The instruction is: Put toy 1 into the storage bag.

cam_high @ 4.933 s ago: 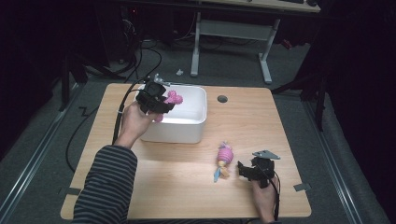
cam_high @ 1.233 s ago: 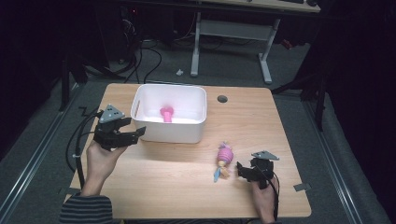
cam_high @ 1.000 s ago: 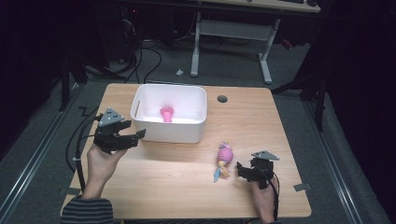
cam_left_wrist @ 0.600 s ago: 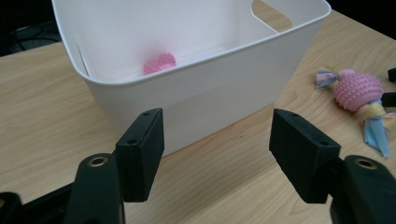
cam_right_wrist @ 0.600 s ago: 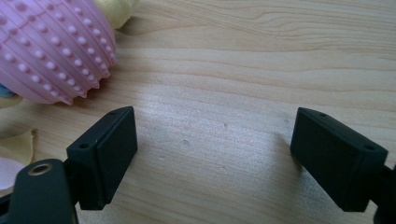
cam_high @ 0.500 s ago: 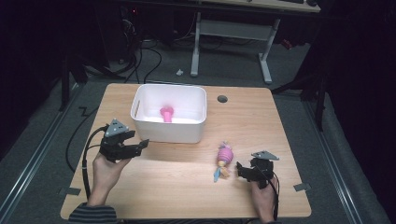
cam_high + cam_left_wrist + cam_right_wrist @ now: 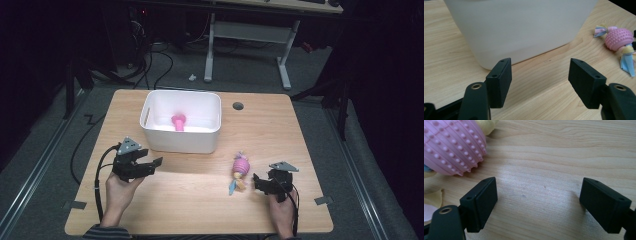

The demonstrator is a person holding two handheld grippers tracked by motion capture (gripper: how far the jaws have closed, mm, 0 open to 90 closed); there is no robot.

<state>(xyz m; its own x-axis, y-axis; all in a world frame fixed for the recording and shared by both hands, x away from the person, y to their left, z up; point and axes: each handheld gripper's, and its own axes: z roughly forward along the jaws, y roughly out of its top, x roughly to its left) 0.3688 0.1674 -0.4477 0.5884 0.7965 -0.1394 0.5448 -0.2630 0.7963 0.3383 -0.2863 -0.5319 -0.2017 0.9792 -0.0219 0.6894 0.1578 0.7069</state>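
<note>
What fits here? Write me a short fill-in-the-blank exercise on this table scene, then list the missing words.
1. The small pink toy lies inside the white ____.
2. The studded pink ball toy with ribbon tails lies on the wooden ____, just left of the right gripper.
3. The left gripper has its jaws ____, with nothing between them.
4. The bin stands nearer the ____ gripper.

Missing words: bin; table; open; left

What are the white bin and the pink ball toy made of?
The bin looks like matte, slightly translucent plastic: smooth moulded walls, rounded corners. The ball toy seems soft rubber, going by its rows of small nubs, with pastel fabric ribbons at both ends. The table shows pale wood grain, possibly laminate.
</note>
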